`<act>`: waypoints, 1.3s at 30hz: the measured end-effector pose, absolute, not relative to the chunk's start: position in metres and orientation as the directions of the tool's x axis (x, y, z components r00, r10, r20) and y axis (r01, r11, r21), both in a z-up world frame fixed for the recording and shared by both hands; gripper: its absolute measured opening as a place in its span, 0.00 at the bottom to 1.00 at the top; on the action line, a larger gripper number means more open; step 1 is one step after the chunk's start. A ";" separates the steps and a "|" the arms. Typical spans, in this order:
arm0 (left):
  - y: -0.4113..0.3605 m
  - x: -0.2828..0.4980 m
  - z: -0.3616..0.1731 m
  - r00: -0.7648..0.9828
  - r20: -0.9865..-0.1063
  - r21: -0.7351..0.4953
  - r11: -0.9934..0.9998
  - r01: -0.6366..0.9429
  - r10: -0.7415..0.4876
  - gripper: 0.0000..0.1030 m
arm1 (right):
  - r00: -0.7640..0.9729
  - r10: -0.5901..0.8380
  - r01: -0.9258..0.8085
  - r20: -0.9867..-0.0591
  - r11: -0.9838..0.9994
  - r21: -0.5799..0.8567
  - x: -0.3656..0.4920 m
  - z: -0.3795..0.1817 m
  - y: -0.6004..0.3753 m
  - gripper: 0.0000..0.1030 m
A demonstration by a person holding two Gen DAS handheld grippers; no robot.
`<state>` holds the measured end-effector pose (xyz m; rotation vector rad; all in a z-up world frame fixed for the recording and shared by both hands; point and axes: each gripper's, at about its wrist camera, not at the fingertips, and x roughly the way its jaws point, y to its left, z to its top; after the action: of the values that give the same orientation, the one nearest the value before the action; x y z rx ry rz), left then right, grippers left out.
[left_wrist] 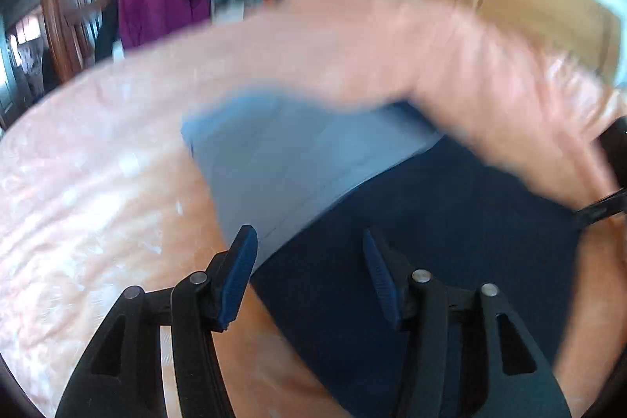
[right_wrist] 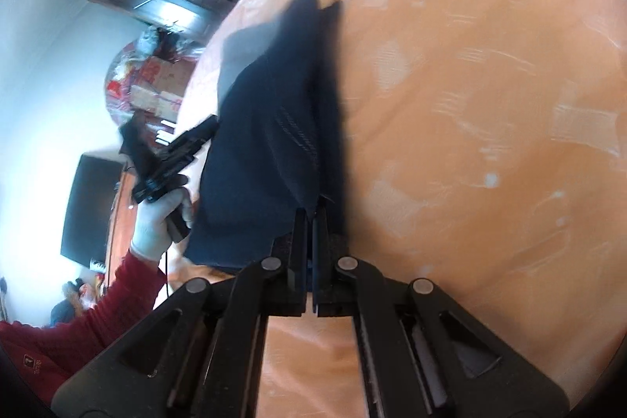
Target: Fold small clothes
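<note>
Looking past your right gripper (right_wrist: 312, 222), you have a broad stretch of peach bedspread (right_wrist: 490, 104) beyond the dark navy garment (right_wrist: 274, 151), smooth and faintly mottled with pale patches, and nothing lying on it there; on the garment's other side the bed's rounded edge (right_wrist: 203, 57) drops off toward a cluttered room. Your right gripper is clenched on the garment's near hem, its two black fingers pressed together with the cloth pinched between them, and the fabric rises from the bedspread in a tented, peaked shape with a line of stitching across it. Your left gripper (left_wrist: 309, 245) is released, its ribbed blue pads (left_wrist: 239, 277) spread wide, hovering just above the same navy cloth (left_wrist: 431, 222); whether it touches is unclear through the blur. In the left view, a paler grey-blue panel (left_wrist: 274, 159) shows just beyond the navy cloth, and a fold of bedspread drapes behind it. A white-gloved hand (right_wrist: 156, 218) holds the left gripper beside the garment.
</note>
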<state>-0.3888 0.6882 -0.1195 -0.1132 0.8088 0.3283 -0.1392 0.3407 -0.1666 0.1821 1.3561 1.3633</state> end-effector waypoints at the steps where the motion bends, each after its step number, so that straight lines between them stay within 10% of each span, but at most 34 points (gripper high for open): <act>1: 0.696 -0.380 -0.134 0.622 -0.750 0.014 0.946 -0.324 0.224 0.70 | -0.343 0.748 -0.561 -0.569 0.323 0.763 -0.139 -0.171 0.340 0.00; 10: 0.711 -0.372 -0.069 0.766 -0.599 -0.007 0.954 -0.298 0.235 0.59 | -0.365 0.738 -0.551 -0.568 0.321 0.771 -0.133 -0.192 0.335 0.00; 18: 0.733 -0.276 -0.130 0.551 -0.794 0.115 0.953 -0.281 0.259 0.62 | -0.335 0.728 -0.592 -0.598 0.331 0.735 -0.140 -0.182 0.331 0.02; 21: 0.726 -0.293 -0.104 0.601 -0.752 0.113 0.952 -0.286 0.270 0.61 | -0.263 0.701 -0.690 -0.663 0.343 0.637 -0.147 -0.144 0.328 0.36; 26: 0.694 -0.376 -0.070 0.700 -0.684 0.025 0.966 -0.256 0.203 0.61 | -0.178 0.790 -0.784 -0.587 0.246 0.570 -0.144 -0.060 0.337 0.57; 39: 0.564 -0.464 -0.122 0.676 -0.735 -0.160 0.982 -0.100 -0.051 0.63 | -0.151 0.580 -0.865 -0.801 0.315 0.391 -0.080 -0.144 0.586 0.09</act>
<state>-0.4641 0.5643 -0.1217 -0.1938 0.8293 0.0277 -0.0802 0.5862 -0.1444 -0.3239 1.1487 1.2975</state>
